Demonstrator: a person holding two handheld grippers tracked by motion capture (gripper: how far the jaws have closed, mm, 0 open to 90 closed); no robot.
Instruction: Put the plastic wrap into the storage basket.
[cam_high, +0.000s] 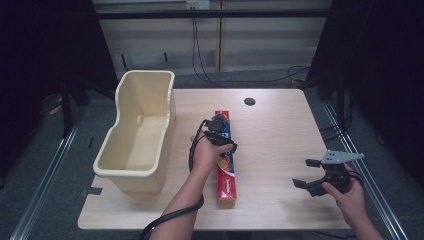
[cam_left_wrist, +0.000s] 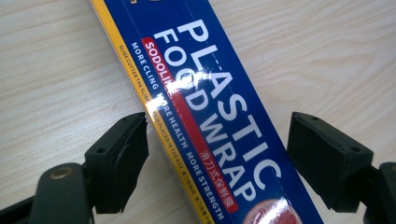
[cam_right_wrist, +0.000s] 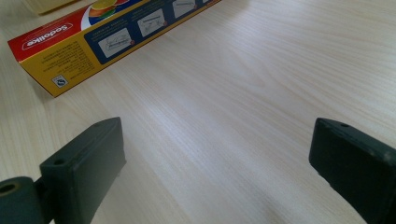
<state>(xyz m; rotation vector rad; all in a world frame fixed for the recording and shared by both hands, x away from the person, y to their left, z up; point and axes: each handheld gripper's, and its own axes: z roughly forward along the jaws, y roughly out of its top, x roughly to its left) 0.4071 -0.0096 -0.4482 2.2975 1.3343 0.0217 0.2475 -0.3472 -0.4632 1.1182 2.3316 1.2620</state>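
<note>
A long blue, red and yellow box of plastic food wrap (cam_high: 226, 172) lies flat on the pale wooden table (cam_high: 280, 135), running from near to far. My left gripper (cam_high: 218, 131) reaches down over the box's far half. In the left gripper view its jaws (cam_left_wrist: 217, 126) straddle the box (cam_left_wrist: 210, 93): the left one stands right at the yellow edge and a thin gap shows at the right one. My right gripper (cam_high: 306, 173) hovers open at the table's near right, with bare wood between its jaws (cam_right_wrist: 217, 135). The box's near end (cam_right_wrist: 93, 32) lies ahead of it to the left.
A cream plastic tub (cam_high: 127, 172) stands at the table's left, overhanging the left edge. A dark round hole (cam_high: 249, 101) sits near the far edge. Bare wood lies between the box and my right gripper. Cables run along the floor beyond the table.
</note>
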